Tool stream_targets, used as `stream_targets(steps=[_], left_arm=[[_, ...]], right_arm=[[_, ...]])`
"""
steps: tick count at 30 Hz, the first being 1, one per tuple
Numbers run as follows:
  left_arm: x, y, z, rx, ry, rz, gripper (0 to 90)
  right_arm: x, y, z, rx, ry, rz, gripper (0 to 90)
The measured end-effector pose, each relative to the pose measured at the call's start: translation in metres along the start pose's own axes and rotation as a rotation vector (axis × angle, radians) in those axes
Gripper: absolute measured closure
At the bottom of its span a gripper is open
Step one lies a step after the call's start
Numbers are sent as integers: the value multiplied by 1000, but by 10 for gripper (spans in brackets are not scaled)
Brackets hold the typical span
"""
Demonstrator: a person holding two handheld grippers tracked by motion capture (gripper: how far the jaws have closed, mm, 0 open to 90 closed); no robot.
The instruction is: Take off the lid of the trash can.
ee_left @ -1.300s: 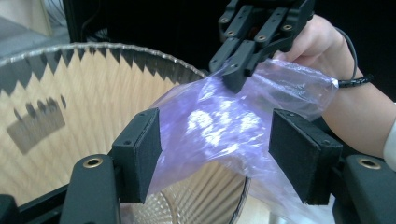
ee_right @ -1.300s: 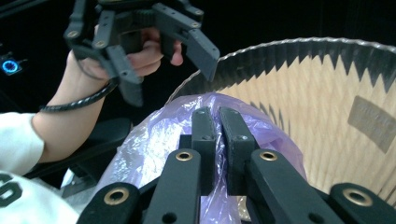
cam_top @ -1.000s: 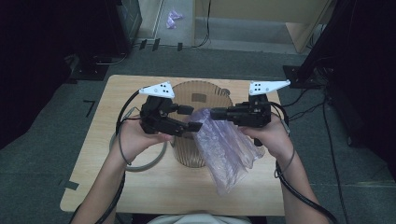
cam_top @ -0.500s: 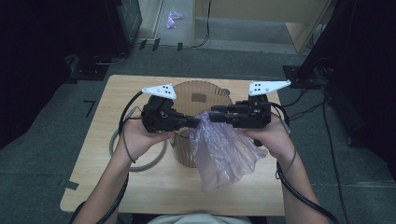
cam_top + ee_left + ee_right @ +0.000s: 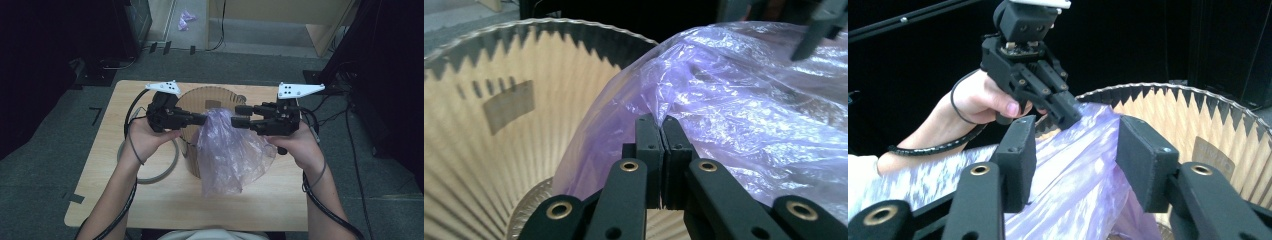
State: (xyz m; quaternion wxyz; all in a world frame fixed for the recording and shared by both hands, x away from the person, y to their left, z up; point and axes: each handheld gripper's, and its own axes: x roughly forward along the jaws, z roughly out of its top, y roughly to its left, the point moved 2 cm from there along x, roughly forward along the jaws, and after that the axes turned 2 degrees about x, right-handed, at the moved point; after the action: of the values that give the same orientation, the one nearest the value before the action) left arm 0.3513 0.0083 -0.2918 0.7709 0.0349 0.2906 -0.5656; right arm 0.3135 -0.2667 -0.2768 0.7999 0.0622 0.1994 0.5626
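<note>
Two grippers work the purple plastic bag (image 5: 227,150) draped over the pleated paper bin's (image 5: 200,98) rim: left gripper (image 5: 662,131) clamped on its edge, right gripper (image 5: 1075,150) parting its jaws, likely to regrip and spread the mouth.
</note>
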Motion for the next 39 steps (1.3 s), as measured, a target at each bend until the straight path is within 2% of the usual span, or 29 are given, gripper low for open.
stream_targets(steps=[5, 7, 10, 12, 14, 17, 21, 26, 29, 31, 35, 39], left_arm=[[0, 9, 2, -7, -16, 22, 883], [1, 13, 2, -12, -21, 15, 878], [1, 13, 3, -9, -22, 2, 851], [1, 11, 4, 12, -22, 6, 803], [1, 10, 4, 12, -21, 4, 757], [-1, 10, 4, 14, -16, -8, 687], [-9, 6, 6, 16, -16, -9, 629], [-21, -1, 9, 42, -37, -1, 564], [-24, -6, 9, 53, -42, -13, 535], [-23, -9, 9, 58, -51, -27, 518], [-17, -15, 8, 74, -47, -88, 485], [-4, -18, 5, 100, -12, -88, 455]], right_arm=[[5, -5, -3, 2, 10, -12, 476], [8, -8, -6, 7, 19, -20, 498], [13, -12, -10, 19, 42, 2, 583], [15, -15, -12, 17, 54, 9, 684], [18, -16, -14, 14, 64, 12, 776], [20, -17, -15, 13, 81, 9, 843], [21, -17, -16, 13, 92, -6, 855], [19, -19, -17, 10, 94, -21, 858], [16, -21, -16, 19, 84, -34, 858], [15, -23, -16, 27, 81, -44, 857], [18, -25, -19, 29, 96, -58, 857], [21, -26, -21, 30, 99, -66, 845]])
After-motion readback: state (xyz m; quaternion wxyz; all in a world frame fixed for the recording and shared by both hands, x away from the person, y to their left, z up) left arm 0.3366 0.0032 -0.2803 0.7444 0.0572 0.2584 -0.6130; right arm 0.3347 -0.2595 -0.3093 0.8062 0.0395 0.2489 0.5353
